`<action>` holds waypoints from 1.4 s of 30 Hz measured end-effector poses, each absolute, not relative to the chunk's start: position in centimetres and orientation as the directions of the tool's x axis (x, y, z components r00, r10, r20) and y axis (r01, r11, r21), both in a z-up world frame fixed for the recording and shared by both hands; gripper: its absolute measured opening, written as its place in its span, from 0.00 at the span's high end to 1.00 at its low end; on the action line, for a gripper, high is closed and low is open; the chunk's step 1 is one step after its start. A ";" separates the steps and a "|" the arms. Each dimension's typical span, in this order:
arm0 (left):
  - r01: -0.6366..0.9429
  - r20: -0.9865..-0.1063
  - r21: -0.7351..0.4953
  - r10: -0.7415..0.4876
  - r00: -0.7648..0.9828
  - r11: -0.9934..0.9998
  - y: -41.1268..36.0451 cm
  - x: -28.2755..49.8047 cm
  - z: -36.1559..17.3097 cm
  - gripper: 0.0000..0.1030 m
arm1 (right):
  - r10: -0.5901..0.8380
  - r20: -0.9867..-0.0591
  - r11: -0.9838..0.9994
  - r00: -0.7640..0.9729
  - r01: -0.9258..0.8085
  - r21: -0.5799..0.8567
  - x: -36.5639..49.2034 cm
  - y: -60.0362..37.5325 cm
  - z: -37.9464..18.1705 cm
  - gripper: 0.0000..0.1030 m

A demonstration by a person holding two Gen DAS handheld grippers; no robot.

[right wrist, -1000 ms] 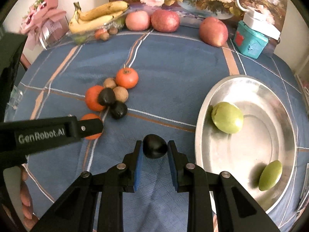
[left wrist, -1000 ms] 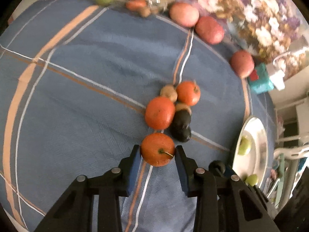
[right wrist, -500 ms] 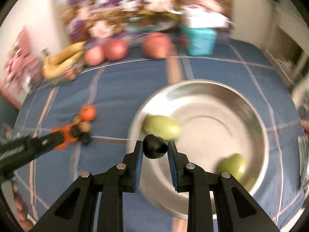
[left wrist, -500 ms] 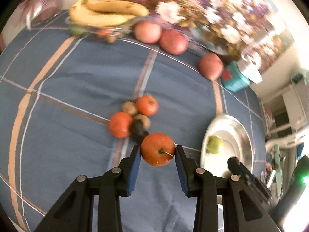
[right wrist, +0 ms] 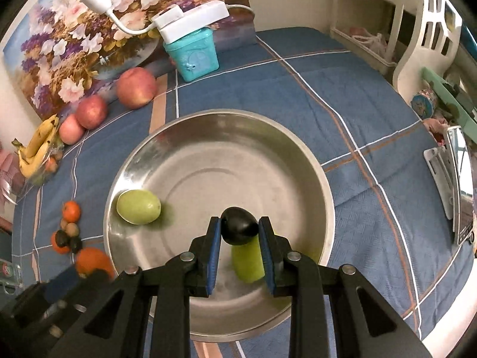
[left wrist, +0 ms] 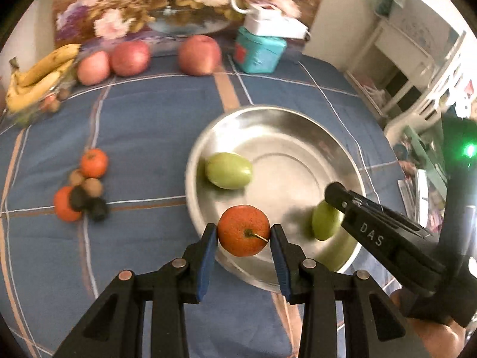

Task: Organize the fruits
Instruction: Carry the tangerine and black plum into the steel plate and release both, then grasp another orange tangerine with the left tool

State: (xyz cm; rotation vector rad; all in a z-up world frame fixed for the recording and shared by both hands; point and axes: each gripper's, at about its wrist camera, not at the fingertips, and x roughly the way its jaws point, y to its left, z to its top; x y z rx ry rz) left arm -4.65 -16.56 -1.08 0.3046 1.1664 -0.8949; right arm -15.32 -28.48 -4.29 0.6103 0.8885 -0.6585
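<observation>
My left gripper (left wrist: 243, 234) is shut on an orange fruit (left wrist: 244, 230) with a short stem, held over the near rim of the steel bowl (left wrist: 301, 125). My right gripper (right wrist: 240, 229) is shut on a dark fruit (right wrist: 240, 229), held above the bowl's (right wrist: 316, 161) inside. Two green fruits lie in the bowl: one at the left (right wrist: 138, 206), one (right wrist: 247, 259) under my right gripper. A small cluster of orange, brown and dark fruits (left wrist: 82, 189) lies on the blue cloth left of the bowl.
Three red apples (left wrist: 128, 58) and bananas (left wrist: 35, 74) line the back left. A teal box (left wrist: 258, 50) with a white power strip stands at the back by a floral picture. The table edge, a white chair and shelves lie to the right.
Both grippers swung right with their fruits, from the cloth near the cluster to over the bowl. The right gripper moved further over the bowl's middle.
</observation>
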 end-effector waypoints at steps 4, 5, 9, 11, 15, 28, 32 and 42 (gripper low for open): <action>0.748 -0.887 -0.219 -0.447 0.115 0.627 -16.9 -4.8 -1.5 0.51 | -0.274 -0.837 0.648 0.473 0.734 0.203 -15.5 -28.4 -4.2 0.74; 0.747 -0.886 -0.220 -0.448 0.116 0.628 -16.9 -4.7 -1.5 0.44 | -0.273 -0.836 0.651 0.476 0.731 0.204 -15.4 -28.3 -4.2 0.74; 0.753 -0.884 -0.215 -0.451 0.121 0.622 -16.9 -5.0 -1.4 0.31 | -0.274 -0.826 0.660 0.492 0.721 0.211 -15.4 -28.1 -4.1 0.55; 0.750 -0.888 -0.206 -0.442 0.127 0.629 -17.0 -4.9 -1.4 0.27 | -0.274 -0.823 0.663 0.497 0.718 0.213 -15.2 -28.1 -4.1 0.39; 0.727 -0.905 -0.179 -0.400 0.143 0.663 -16.7 -4.2 -1.8 0.14 | -0.288 -0.824 0.667 0.488 0.719 0.192 -15.0 -27.9 -4.2 0.14; 0.531 -0.935 -0.085 -0.251 0.250 0.843 -12.1 0.2 -2.5 0.00 | -0.347 -0.822 0.672 0.451 0.731 0.117 -14.7 -27.2 -4.3 0.07; 0.461 -0.932 -0.125 -0.264 0.249 0.878 -10.1 1.9 -2.2 0.00 | -0.275 -0.821 0.701 0.501 0.689 0.185 -14.1 -26.8 -4.5 0.07; 0.265 -0.923 -0.153 -0.233 0.306 0.952 -3.2 7.2 -1.5 0.00 | -0.267 -0.831 0.782 0.487 0.614 0.109 -11.2 -23.3 -4.8 0.07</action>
